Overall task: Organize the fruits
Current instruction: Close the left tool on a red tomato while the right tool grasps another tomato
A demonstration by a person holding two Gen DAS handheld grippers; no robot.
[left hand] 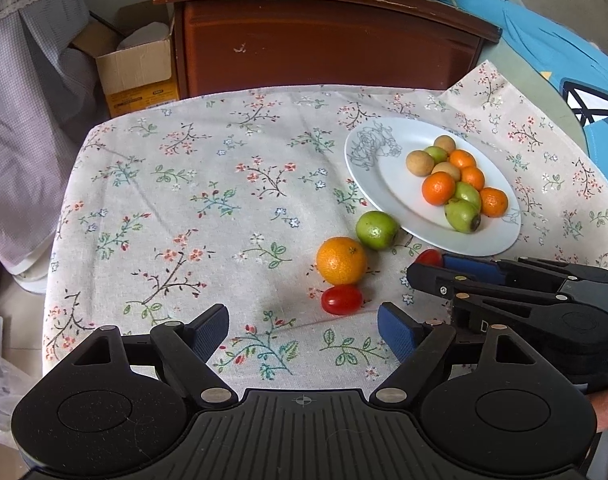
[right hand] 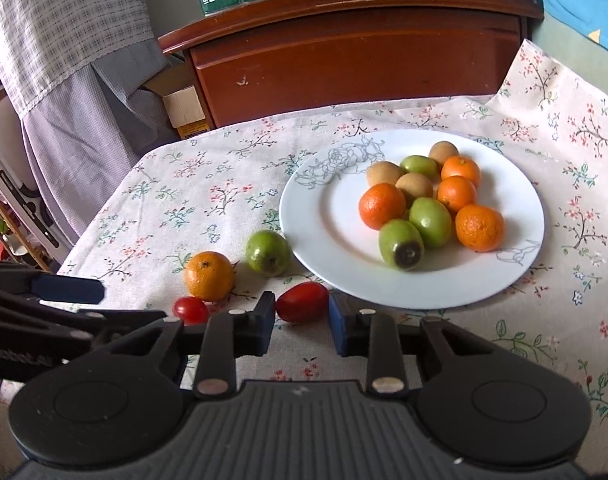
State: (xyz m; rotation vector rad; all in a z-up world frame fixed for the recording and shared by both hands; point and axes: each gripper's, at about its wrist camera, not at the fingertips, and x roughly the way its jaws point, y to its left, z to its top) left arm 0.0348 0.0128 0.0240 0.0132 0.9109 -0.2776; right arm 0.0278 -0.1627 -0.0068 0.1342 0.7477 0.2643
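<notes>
Broadly, a floral tablecloth [right hand: 207, 208] covers the table, and everything else is placed here against the white plate [right hand: 328, 236] resting on it. Behind the plate stands a dark wooden cabinet [right hand: 356, 60], with a cardboard box [left hand: 137, 68] on the floor off to the cabinet's left. On the plate sits a tight cluster of fruit: four mandarins, three green fruits and three small tan-brown ones, the nearest green fruit [right hand: 400, 244] showing a dark end. Off the plate, just beside its near-left rim, lies a loose green fruit [right hand: 267, 253]; a loose mandarin [right hand: 209, 275] lies left of that, close to it. A small cherry tomato [right hand: 190, 310] sits just in front of the mandarin, farther from the plate. A larger oblong tomato [right hand: 302, 302] lies close to the plate's near edge, between the blue-padded fingers of the right gripper [right hand: 301, 316]; the jaws stand apart on either side of it, and whether the pads touch it cannot be told. In the left wrist view that gripper comes in from the right, with the tomato's red tip showing at its end. The left gripper [left hand: 304, 330] holds its jaws spread wide over bare cloth, holding nothing, well apart from the plate and nearest the small tomato.
</notes>
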